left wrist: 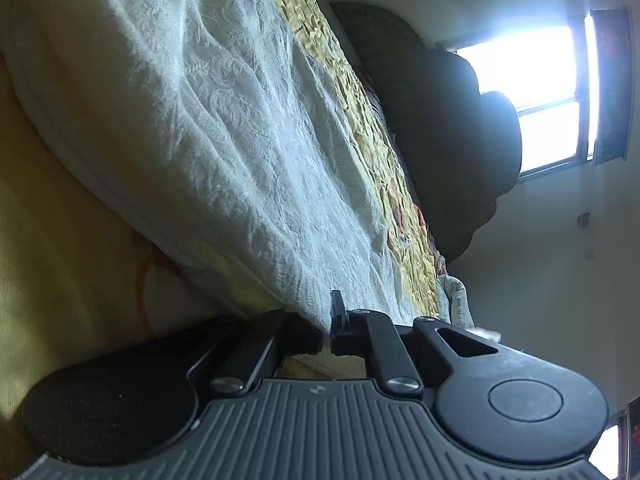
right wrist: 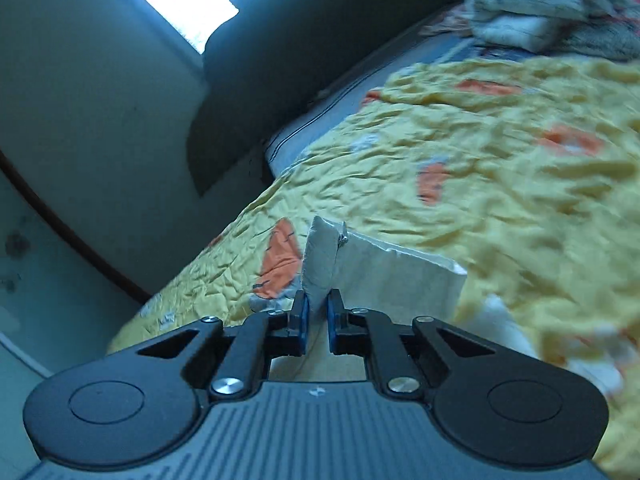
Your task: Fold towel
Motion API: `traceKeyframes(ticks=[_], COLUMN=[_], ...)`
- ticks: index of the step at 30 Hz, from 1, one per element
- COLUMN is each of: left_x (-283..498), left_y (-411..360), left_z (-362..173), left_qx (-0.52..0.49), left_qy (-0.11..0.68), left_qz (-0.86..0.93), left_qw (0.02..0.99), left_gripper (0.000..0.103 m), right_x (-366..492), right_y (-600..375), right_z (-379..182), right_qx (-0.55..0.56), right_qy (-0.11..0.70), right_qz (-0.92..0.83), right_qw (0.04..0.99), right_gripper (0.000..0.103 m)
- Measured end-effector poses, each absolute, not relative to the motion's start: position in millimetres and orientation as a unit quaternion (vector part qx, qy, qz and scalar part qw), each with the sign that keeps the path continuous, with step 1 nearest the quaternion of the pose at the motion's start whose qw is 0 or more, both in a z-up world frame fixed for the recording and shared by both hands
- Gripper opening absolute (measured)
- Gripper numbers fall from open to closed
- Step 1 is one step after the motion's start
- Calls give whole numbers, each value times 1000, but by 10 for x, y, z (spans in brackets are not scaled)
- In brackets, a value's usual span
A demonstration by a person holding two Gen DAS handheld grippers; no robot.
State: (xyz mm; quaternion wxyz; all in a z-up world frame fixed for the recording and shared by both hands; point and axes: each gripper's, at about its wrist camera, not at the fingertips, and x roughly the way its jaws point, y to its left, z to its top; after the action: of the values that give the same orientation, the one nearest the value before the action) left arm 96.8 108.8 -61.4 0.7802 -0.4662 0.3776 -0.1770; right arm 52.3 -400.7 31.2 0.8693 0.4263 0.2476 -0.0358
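Note:
A white, textured towel [left wrist: 208, 128] lies stretched over the yellow bedspread [left wrist: 60, 240] and fills most of the left wrist view, which is rolled sideways. My left gripper [left wrist: 326, 330] is shut on the towel's near edge, the cloth running out from between its black fingers. In the right wrist view a corner of the towel [right wrist: 320, 256] stands up between the blue pads, and my right gripper [right wrist: 316, 316] is shut on it. A flat fold of the same towel [right wrist: 400, 280] lies just beyond, on the yellow quilt [right wrist: 480, 160].
A dark padded headboard [left wrist: 440, 140] runs along the bed's far side below a bright window [left wrist: 532, 92]. A pile of pale folded cloths [right wrist: 540, 12] sits at the far end of the bed. The bed's edge drops to the floor [right wrist: 40, 280] on the left.

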Motion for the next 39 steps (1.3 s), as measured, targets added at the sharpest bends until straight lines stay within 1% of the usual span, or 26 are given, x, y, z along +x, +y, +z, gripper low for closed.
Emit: traceKeyframes(ticks=[4, 7, 10, 11, 12, 13, 14, 15, 16, 17, 18, 19, 20, 21, 22, 23, 24, 25, 29, 30, 32, 33, 35, 37, 39], left_x=[969, 974, 986, 993, 1002, 1009, 1020, 1035, 1039, 1033, 1016, 1004, 997, 989, 989, 997, 1014, 1028, 1011, 1032, 1070, 1047, 1036, 1036, 1044], left_y=[1076, 1072, 1068, 1070, 1073, 1073, 1075, 1083, 1085, 1084, 1071, 1041, 1000, 949, 886, 824, 770, 748, 793, 822, 839, 831, 752, 735, 741], left_z=[-605, -600, -597, -602, -603, -605, -605, -596, -582, -551, -501, -431, -348, -270, -196, -139, -101, -79, 49, 43, -101, -120, -62, -57, -39], left_qx=[-463, -464, -467, -468, -469, -472, -476, -481, -485, -486, -480, -464, -439, -410, -376, -344, -317, -308, -307, -302, -310, -305, -267, -260, -261], left_qy=[378, 381, 385, 386, 389, 392, 397, 403, 407, 407, 402, 398, 394, 389, 386, 386, 389, 391, 387, 396, 424, 416, 413, 413, 415], left_qz=[-177, -176, -175, -175, -173, -171, -166, -161, -154, -145, -137, -128, -117, -106, -97, -88, -78, -74, -71, -71, -70, -75, -78, -78, -91], left_qw=[782, 780, 777, 775, 774, 771, 767, 762, 759, 760, 767, 781, 799, 818, 837, 852, 861, 864, 867, 864, 848, 853, 867, 869, 867], left_gripper=[13, 13, 13, 13, 13, 13, 13, 15, 19, 21, 23, 23, 23, 23, 23, 13, 12, 9, 8, 8, 9, 8, 8, 19, 23], right_x=[152, -15, -77, -80, -82, -82, -91, -86, -87, -73, -77, -61, -44, -38, -37, -27, -13, -5, -143, -161, -160, -187, -228, -233, -250], right_y=[-4112, -4167, -4195, -4201, -4209, -4207, -4201, -4200, -4205, -4200, -4196, -4186, -4180, -4174, -4181, -4185, -4186, -4189, -4225, -4257, -4350, -4360, -4325, -4296, -4329], right_z=[-176, -515, -687, -711, -725, -725, -714, -707, -707, -702, -705, -692, -686, -699, -718, -724, -719, -692, -462, -495, -749, -826, -811, -779, -765], right_qx=[465, 526, 574, 585, 594, 598, 599, 599, 598, 596, 588, 577, 564, 558, 558, 556, 549, 543, 521, 511, 530, 538, 533, 523, 533], right_qy=[272, 261, 229, 221, 212, 204, 196, 193, 195, 197, 202, 210, 224, 233, 234, 239, 247, 249, 230, 240, 278, 275, 264, 262, 263], right_qz=[-62, -71, -67, -62, -59, -57, -54, -52, -51, -48, -49, -57, -67, -73, -77, -79, -83, -81, -65, -70, -87, -81, -83, -86, -88], right_qw=[840, 806, 784, 778, 774, 773, 774, 775, 775, 777, 782, 787, 792, 793, 792, 792, 794, 798, 820, 822, 796, 793, 799, 806, 800], right_gripper=[10, 14, 26, 36, 52, 61, 72, 74, 74, 74, 71, 66, 41, 23, 22, 20, 11, 10, 9, 9, 9, 7, 7, 7, 9])
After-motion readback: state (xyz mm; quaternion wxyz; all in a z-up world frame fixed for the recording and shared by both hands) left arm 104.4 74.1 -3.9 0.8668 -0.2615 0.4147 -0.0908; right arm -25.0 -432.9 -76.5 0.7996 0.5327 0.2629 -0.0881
